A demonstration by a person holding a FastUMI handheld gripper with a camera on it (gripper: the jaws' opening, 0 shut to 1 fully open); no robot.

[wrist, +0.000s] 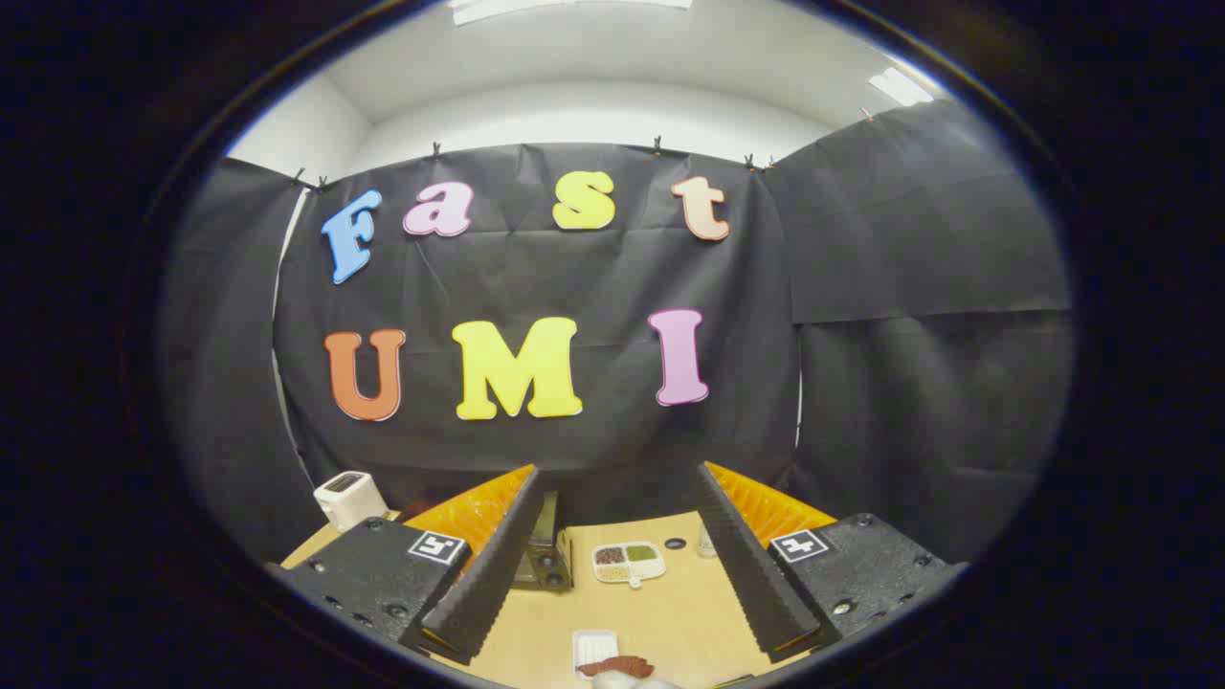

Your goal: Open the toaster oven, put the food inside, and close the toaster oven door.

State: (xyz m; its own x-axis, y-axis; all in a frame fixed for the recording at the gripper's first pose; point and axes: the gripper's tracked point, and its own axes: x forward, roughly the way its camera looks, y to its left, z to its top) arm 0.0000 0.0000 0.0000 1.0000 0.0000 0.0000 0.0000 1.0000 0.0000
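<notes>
My gripper [617, 560] is open and raised above a light wooden table [684, 612], fingers spread wide with nothing between them. A dark toaster oven [545, 555] stands on the table, partly hidden behind the left finger [493, 569]; I cannot tell whether its door is open. Below and between the fingers, near the table's front, a small white tray [593, 646] lies with a reddish-brown piece of food [620, 666] at its near end.
A white divided plate [628, 562] holding small portions of grains sits just right of the oven. A white pop-up toaster [349, 498] stands at the far left corner. A small dark round thing [675, 544] and a small clear jar [706, 545] lie near the right finger.
</notes>
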